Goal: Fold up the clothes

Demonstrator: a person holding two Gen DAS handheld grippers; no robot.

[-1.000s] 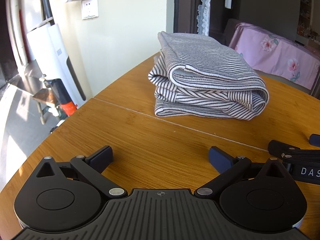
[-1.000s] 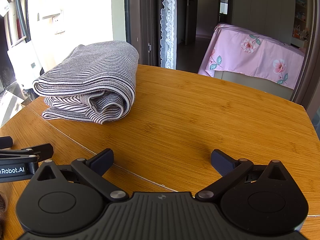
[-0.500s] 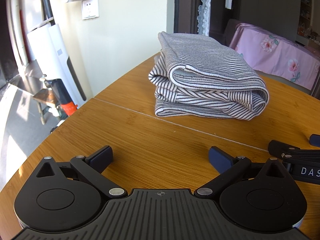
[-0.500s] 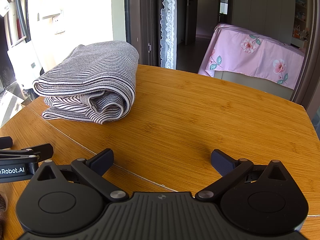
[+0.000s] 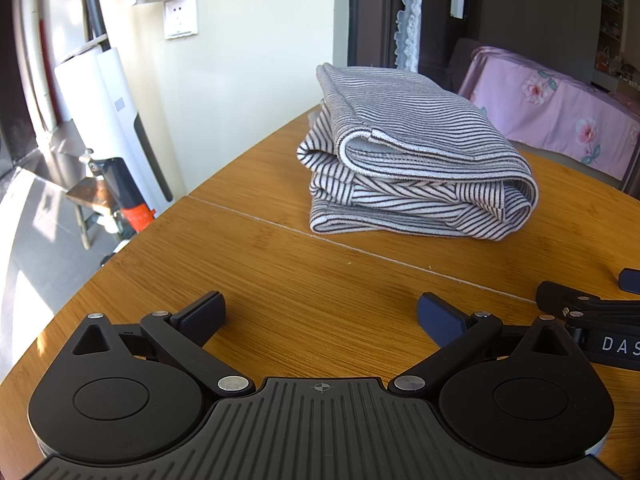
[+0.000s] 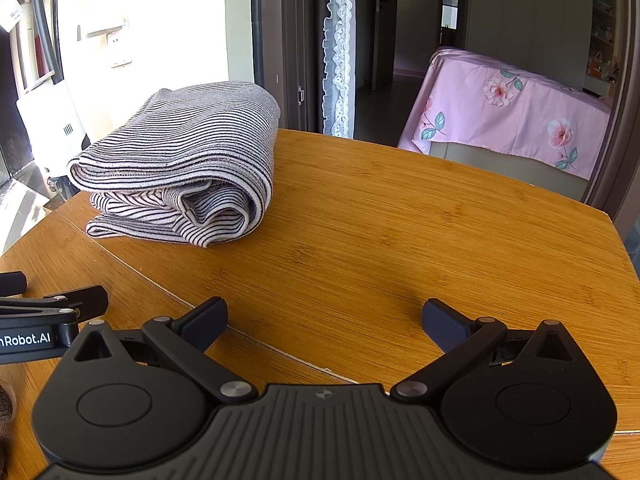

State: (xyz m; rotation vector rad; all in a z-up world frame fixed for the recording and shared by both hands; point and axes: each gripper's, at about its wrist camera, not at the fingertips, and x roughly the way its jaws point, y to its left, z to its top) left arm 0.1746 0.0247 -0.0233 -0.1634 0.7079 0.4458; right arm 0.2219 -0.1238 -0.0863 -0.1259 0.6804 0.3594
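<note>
A black-and-white striped garment (image 5: 416,160) lies folded in a thick stack on the round wooden table (image 5: 280,272), well ahead of both grippers; the right wrist view shows the same striped garment (image 6: 180,168) at the far left. My left gripper (image 5: 320,316) rests low over the table, open, with nothing between its blue pads. My right gripper (image 6: 324,322) is likewise open and empty, beside the left one. The right gripper's fingers (image 5: 580,308) show at the right edge of the left wrist view, and the left gripper's fingers (image 6: 72,300) at the left edge of the right wrist view.
A seam (image 5: 360,252) crosses the tabletop between the grippers and the garment. The table's left edge (image 5: 120,248) drops toward a white appliance (image 5: 112,120) and a wall. A pink floral cloth (image 6: 512,108) covers furniture beyond the far edge.
</note>
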